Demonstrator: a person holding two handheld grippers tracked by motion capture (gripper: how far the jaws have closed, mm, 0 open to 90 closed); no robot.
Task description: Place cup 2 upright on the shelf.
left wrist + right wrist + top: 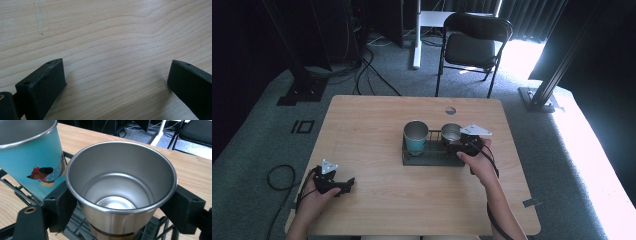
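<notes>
right gripper point(120, 205) fingers clamp steel cup point(120, 182) over rack point(432, 155) | left gripper point(115, 82) wide open, empty, on surface point(377, 200) | risk: cup probably knocks blue cup point(32, 157) beside it

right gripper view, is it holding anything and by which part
The right tongs clamp the plain steel cup by its outer wall just below the rim, one jaw on each side. The left tongs are open on nothing.

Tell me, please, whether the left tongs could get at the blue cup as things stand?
Probably yes: the left tongs are open over bare table, and nothing lies between them and the blue cup in the rack.
</notes>
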